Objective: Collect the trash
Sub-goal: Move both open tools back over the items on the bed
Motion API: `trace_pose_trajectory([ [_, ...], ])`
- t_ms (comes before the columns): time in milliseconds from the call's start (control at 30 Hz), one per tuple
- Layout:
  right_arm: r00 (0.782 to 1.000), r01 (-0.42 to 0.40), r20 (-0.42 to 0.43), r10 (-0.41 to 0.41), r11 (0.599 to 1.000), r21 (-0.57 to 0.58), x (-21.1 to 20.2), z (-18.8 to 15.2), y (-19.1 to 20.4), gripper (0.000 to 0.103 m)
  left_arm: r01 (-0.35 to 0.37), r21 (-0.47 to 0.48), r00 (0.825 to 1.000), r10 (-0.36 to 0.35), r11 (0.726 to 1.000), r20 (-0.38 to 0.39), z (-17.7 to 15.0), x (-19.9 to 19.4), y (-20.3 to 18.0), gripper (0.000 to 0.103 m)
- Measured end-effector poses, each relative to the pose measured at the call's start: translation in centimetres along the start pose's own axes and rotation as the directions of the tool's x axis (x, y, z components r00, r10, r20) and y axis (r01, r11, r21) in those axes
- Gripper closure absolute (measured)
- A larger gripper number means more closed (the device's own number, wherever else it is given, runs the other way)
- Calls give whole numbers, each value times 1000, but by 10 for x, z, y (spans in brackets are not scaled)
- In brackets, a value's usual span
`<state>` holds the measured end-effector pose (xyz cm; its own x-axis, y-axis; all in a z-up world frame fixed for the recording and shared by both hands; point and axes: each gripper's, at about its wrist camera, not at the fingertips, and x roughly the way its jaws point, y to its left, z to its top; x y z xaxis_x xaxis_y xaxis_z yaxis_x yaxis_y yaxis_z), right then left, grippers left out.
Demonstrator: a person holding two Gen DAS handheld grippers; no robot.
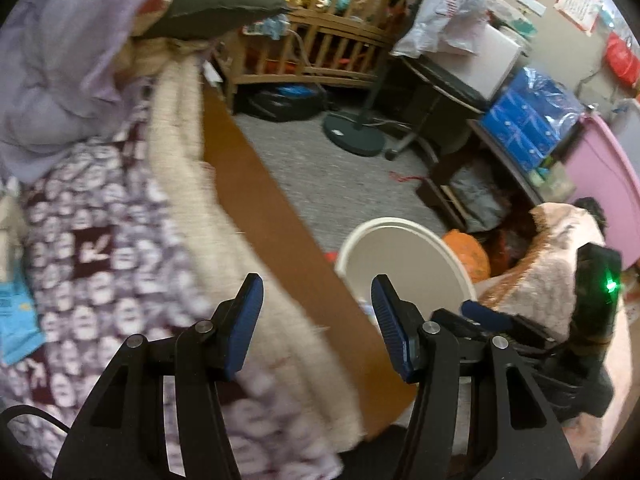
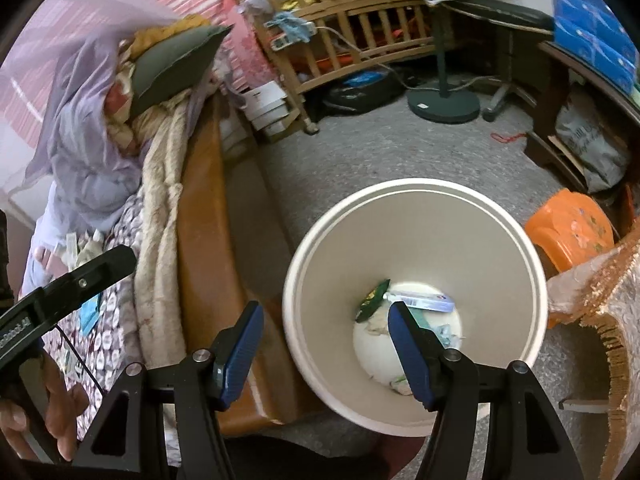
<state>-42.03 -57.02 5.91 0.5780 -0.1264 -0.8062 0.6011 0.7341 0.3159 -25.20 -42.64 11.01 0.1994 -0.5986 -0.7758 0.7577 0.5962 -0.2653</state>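
A: Left side?
B: The left gripper (image 1: 316,320) hangs released over the patterned bedspread (image 1: 100,264).
A: And right?
B: The right gripper (image 2: 326,340), also released, is above the white bin (image 2: 416,200); wrappers (image 2: 374,300), seemingly, lie inside.

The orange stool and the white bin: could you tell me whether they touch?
Apart. The right wrist view shows grey floor between the orange stool and the white bin rim.
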Motion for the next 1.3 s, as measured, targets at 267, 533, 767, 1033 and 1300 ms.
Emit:
trace_pose_trajectory([
  [267, 999, -51, -9, 50, 995, -88, 7, 2, 58, 41, -113, -45, 993, 114, 993, 23, -13, -26, 54, 48],
  [533, 993, -118, -44, 111, 977, -180, 23, -1, 123, 40, -227, -131, 972, 232, 965, 25, -23, -58, 121, 48],
  [767, 983, -177, -97, 157, 951, -253, 44, -8, 181, 40, -305, -235, 950, 312, 923, -8, -40, -82, 191, 48],
  [1033, 972, -225, -138, 190, 921, -319, 64, -16, 235, 38, -374, -305, 922, 385, 876, -26, -58, -106, 247, 48],
  [1300, 952, -287, -207, 224, 888, -359, 89, -25, 289, 37, -424, -375, 896, 442, 825, -40, -77, -138, 314, 48],
])
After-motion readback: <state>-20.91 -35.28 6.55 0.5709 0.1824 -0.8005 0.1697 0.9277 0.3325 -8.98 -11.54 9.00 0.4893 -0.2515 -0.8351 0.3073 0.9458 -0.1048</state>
